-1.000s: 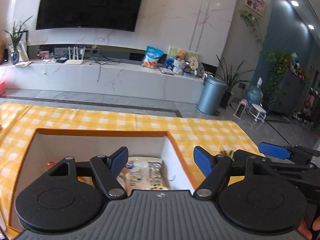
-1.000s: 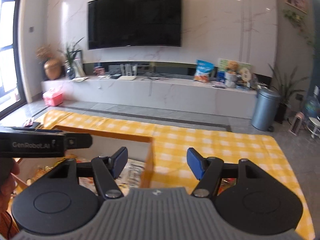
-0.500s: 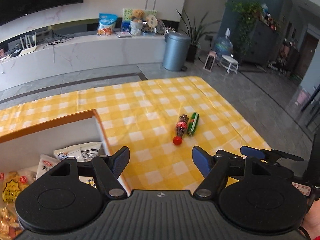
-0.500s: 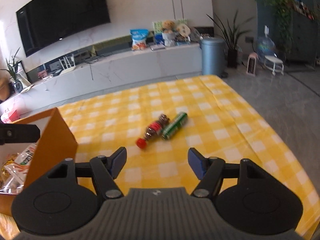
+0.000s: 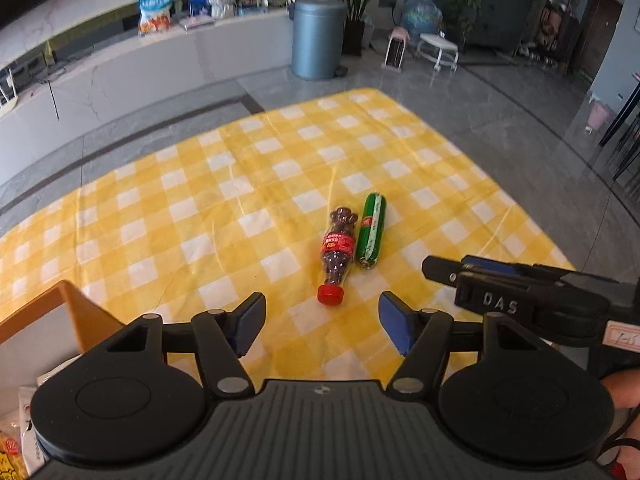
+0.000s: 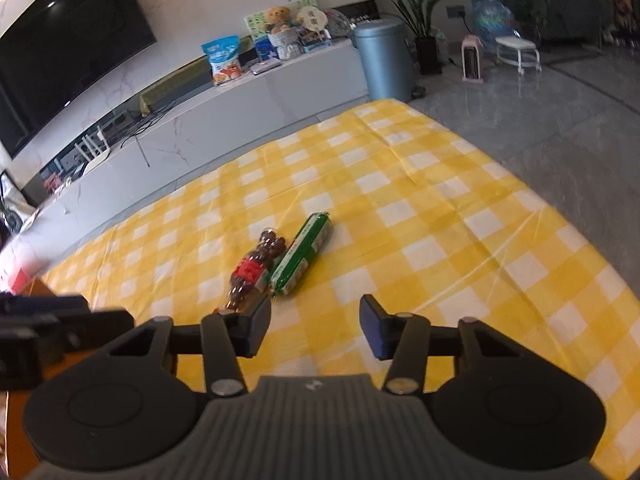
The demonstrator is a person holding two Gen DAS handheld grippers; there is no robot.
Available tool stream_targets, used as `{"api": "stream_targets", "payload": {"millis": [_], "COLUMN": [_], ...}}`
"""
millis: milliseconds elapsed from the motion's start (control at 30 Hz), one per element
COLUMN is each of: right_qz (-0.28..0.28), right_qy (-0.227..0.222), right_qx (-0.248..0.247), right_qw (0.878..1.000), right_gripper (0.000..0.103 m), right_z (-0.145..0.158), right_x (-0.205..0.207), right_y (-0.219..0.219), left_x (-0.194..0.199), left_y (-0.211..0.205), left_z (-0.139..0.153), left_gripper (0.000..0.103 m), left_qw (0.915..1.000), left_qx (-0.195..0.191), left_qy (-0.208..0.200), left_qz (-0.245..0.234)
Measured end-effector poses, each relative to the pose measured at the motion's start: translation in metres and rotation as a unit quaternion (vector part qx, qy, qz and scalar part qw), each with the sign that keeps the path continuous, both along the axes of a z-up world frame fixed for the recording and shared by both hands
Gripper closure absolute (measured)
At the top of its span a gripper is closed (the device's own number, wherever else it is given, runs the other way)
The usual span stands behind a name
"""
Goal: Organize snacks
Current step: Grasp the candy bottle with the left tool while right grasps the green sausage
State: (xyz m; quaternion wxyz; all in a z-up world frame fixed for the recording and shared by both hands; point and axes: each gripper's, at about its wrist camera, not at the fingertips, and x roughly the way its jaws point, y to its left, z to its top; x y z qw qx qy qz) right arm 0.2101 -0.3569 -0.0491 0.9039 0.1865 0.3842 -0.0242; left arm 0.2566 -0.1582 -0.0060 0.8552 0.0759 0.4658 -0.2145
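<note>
A small cola-shaped bottle [image 5: 338,254] with a red cap and red label lies on the yellow checked cloth [image 5: 248,168], beside a green sausage-shaped snack [image 5: 371,231]. My left gripper [image 5: 322,322] hovers just short of the bottle's cap, jaws closing with nothing between them. In the right wrist view the bottle [image 6: 252,272] and green snack [image 6: 302,254] lie ahead; my right gripper [image 6: 315,322] is close behind them, jaws closing and empty, its left finger covering the bottle's cap. The right gripper [image 5: 520,296] also shows in the left wrist view, to the right of the snacks.
An orange-rimmed box [image 5: 68,312] with snack packets [image 5: 16,440] stands at the lower left. The cloth's far and right edges drop to a grey tiled floor [image 5: 500,112]. A blue bin [image 5: 318,38] and a white TV bench [image 5: 140,72] stand beyond.
Both grippers swung away from the box to the right and down, toward the bottle and green snack. Both sets of jaws have narrowed, the right more.
</note>
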Motion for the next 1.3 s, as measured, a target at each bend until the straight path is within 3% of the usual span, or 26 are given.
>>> {"api": "stream_targets", "payload": {"millis": [100,233,433,567,733,1300], "right_qz": [-0.007,-0.008,-0.015,-0.019,-0.027,0.044], "right_qy": [0.013,0.021,0.044,0.055,0.076,0.068], "right_qx": [0.022,0.050,0.094,0.082,0.105,0.007], "right_qw": [1.000,0.999,0.994,0.995,0.991,0.997], "right_gripper": [0.062,0.062,0.064,0.064,0.064,0.061], "right_z": [-0.006,-0.012,-0.022,-0.026,-0.037,-0.037], "right_x": [0.019,0.039,0.065,0.079,0.093,0.112], "right_y": [-0.007,-0.011,-0.015,-0.014,-0.019,0.008], "left_x": [0.017,0.028,0.046,0.056,0.066,0.077], "left_y": [-0.007,-0.023,-0.034,-0.041,-0.047,-0.049], "left_z": [-0.010,-0.019,-0.033,-0.040,-0.049,-0.067], "left_gripper": [0.028,0.031,0.037,0.037,0.037,0.040], "left_qw": [0.9997,0.9984,0.9980,0.9971,0.9963,0.9951], "left_qx": [0.012,0.044,0.036,0.047,0.051,0.082], "left_qy": [0.022,0.016,0.027,0.019,0.029,0.028], "left_qz": [-0.004,-0.033,-0.045,-0.057,-0.063,-0.047]}}
